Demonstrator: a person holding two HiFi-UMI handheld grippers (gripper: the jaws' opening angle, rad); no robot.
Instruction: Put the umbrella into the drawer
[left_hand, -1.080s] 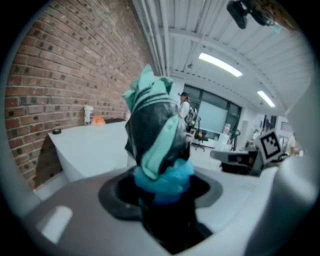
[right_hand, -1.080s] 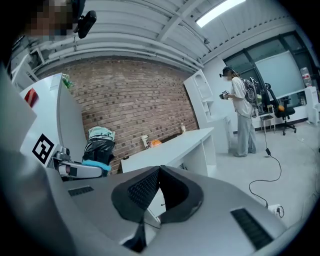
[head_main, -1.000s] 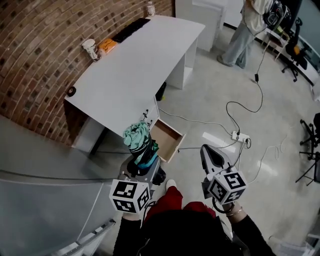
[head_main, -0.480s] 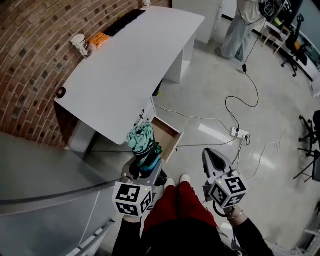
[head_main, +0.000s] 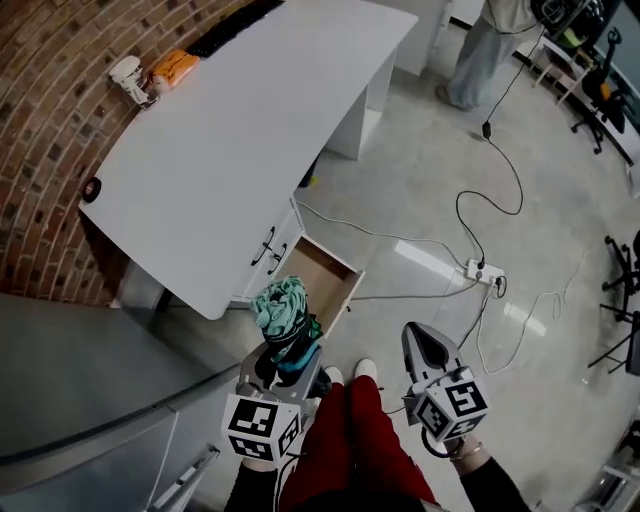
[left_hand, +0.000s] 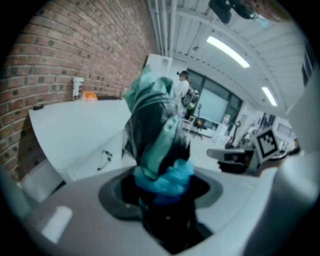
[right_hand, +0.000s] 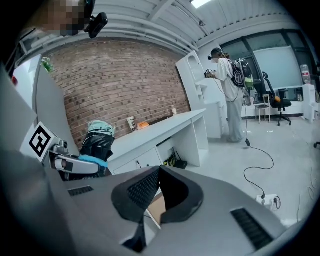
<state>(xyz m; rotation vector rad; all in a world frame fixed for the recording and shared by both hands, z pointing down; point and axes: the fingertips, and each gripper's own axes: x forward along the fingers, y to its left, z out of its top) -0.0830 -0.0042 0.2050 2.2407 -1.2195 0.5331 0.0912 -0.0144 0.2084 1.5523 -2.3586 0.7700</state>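
Observation:
A folded teal and black umbrella (head_main: 283, 315) stands up out of my left gripper (head_main: 287, 350), which is shut on its lower end. In the left gripper view the umbrella (left_hand: 155, 125) fills the middle, clamped in the left gripper (left_hand: 162, 187). Just beyond it the open drawer (head_main: 316, 272) shows a bare wooden inside under the white desk (head_main: 230, 130). My right gripper (head_main: 423, 338) hangs to the right over the floor, shut and empty. In the right gripper view the right gripper (right_hand: 160, 172) has its tips together, and the umbrella (right_hand: 98, 141) shows at the left.
A cable and a power strip (head_main: 478, 270) lie on the floor to the right. A cup (head_main: 128, 78) and an orange thing (head_main: 170, 66) sit on the desk by the brick wall. A person (head_main: 482, 50) stands at the back. A grey cabinet top (head_main: 80, 380) is at the left.
Both grippers have come down toward the floor, the left still holding the umbrella. The open drawer now lies closer to the umbrella's tip.

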